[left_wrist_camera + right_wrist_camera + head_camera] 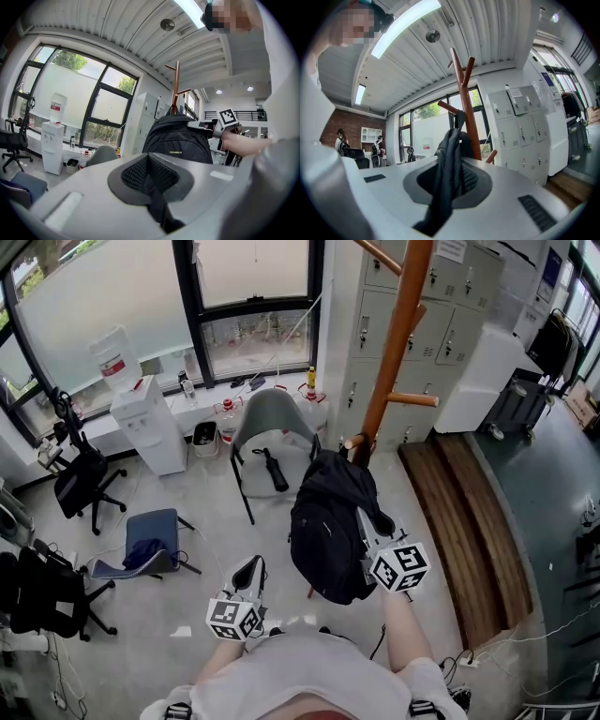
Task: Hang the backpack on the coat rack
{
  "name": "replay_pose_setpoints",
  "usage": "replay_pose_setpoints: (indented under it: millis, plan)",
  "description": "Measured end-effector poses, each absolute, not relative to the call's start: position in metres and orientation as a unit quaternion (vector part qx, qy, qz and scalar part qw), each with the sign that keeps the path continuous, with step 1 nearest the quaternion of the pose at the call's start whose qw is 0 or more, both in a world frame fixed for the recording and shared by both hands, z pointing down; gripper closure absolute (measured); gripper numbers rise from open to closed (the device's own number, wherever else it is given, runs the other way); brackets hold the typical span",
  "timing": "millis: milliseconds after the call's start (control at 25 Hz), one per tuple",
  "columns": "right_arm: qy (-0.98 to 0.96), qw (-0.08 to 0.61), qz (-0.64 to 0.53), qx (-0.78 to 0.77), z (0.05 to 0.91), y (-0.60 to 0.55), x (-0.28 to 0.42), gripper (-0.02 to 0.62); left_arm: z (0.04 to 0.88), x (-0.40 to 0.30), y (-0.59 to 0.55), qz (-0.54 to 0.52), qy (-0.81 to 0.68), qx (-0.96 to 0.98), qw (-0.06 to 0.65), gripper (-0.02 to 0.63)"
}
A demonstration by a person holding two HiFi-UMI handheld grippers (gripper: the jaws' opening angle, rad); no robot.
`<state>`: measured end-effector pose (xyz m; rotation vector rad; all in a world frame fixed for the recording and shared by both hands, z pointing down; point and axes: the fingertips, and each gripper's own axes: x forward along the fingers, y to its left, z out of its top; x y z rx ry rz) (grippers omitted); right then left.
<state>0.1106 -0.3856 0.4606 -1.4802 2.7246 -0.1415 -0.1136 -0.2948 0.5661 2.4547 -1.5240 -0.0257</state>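
A black backpack (pixel 323 540) hangs in the air just in front of the wooden coat rack (pixel 398 343), close to its lower pegs. My right gripper (pixel 363 516) is shut on the backpack's black strap (pixel 447 164), which sticks up between the pads, with the rack's pole (pixel 465 103) right behind it. To the left of the backpack and apart from it, my left gripper (pixel 251 564) has its jaws together and nothing between them. From the left gripper view the backpack (pixel 178 140) is straight ahead, with the rack (pixel 176 89) rising behind it.
A grey chair (pixel 272 418) with a folded umbrella stands just left of the rack. A water dispenser (pixel 145 423), a blue chair (pixel 152 540) and black office chairs (pixel 80 479) are further left. Grey lockers (pixel 441 296) and a wooden platform (pixel 469 512) lie to the right.
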Motion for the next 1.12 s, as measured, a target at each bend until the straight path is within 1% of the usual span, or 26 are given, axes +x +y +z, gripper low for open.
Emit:
replay_pose_setpoints:
  millis: [600,960,1120]
  plan:
    - [0.844,-0.046,-0.045,-0.533,0.474,-0.394,0.112,0.558,0.567,-0.110,-0.293,-0.006,-0.519,0.845,0.131,0.595]
    - [0.835,-0.061,-0.055,-0.544,0.477,-0.394,0.112,0.556,0.564,-0.113,-0.291,-0.007,-0.520,0.845,0.128,0.595]
    - [0.835,-0.077,-0.056,-0.542,0.477,-0.390,0.109,0.432,0.562,-0.114,-0.288,-0.007,-0.518,0.846,0.126,0.595]
